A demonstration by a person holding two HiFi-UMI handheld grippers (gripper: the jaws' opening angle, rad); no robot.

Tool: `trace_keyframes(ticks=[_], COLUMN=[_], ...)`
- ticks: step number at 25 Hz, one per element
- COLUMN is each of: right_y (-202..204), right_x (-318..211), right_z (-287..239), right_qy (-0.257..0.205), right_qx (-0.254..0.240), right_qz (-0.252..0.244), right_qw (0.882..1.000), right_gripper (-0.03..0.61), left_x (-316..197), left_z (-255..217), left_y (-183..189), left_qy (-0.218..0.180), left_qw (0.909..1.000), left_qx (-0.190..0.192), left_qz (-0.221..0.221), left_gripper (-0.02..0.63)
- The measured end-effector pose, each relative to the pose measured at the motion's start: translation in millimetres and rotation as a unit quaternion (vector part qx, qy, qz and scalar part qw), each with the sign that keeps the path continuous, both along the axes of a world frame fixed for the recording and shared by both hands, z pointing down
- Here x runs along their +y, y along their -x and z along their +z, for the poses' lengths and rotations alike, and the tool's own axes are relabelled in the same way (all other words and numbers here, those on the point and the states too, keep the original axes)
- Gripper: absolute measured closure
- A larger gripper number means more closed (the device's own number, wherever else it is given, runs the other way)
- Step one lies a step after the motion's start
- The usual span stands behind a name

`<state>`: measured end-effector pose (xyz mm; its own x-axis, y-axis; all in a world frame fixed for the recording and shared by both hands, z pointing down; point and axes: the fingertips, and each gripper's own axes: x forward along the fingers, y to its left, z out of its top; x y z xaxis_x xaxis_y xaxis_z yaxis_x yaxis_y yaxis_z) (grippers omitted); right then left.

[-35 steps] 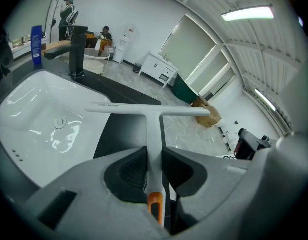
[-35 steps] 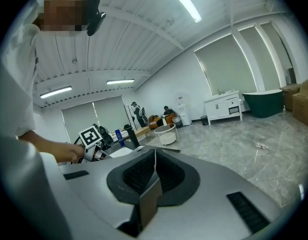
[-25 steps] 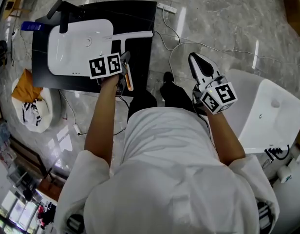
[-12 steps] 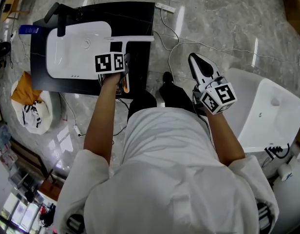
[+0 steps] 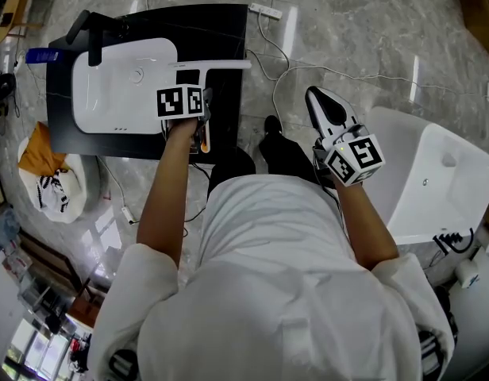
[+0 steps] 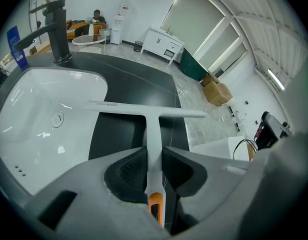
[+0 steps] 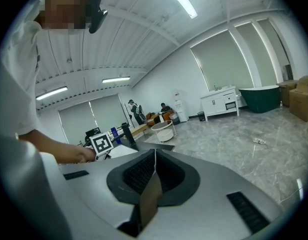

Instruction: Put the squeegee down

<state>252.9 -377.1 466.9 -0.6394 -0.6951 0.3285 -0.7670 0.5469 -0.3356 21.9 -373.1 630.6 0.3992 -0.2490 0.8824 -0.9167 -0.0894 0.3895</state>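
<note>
The squeegee point(image 6: 153, 129) is white and T-shaped, with an orange tip at the handle's end. My left gripper point(image 6: 154, 156) is shut on its handle, the pads pressing from both sides. The blade point(image 5: 209, 64) lies crosswise above the black countertop point(image 5: 229, 105), one end over the rim of the white sink point(image 5: 109, 94). Whether the blade touches the counter I cannot tell. In the head view, my left gripper point(image 5: 205, 95) points steeply down over the counter's right part. My right gripper point(image 5: 317, 98) hangs over the floor to the right, shut and empty point(image 7: 154, 159).
A black faucet point(image 5: 92, 36) stands at the sink's far left. A power strip point(image 5: 268, 10) and cables lie on the marble floor beyond the counter. A white bathtub point(image 5: 435, 173) is at the right. A white bag with orange cloth point(image 5: 48, 173) sits at the left.
My left gripper has sunk a little toward the countertop and tipped further down, the squeegee still in it. The right gripper has stayed put.
</note>
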Motion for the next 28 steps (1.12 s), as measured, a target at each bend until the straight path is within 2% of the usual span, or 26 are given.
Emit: trace_keyframes(ticks=[28], right_y=[-1.6], right_x=[4.2], right_z=[-0.9], right_qy=[0.0], right_qx=[-0.006], right_qz=[0.003], right_qw=[1.0], right_gripper=[0.56], left_x=[-1.1], left_z=[9.9], left_y=[-5.4], left_qy=[-0.013], left_qw=[0.9998], left_qx=[0.005], left_qz=[-0.016], left_gripper=[0.526])
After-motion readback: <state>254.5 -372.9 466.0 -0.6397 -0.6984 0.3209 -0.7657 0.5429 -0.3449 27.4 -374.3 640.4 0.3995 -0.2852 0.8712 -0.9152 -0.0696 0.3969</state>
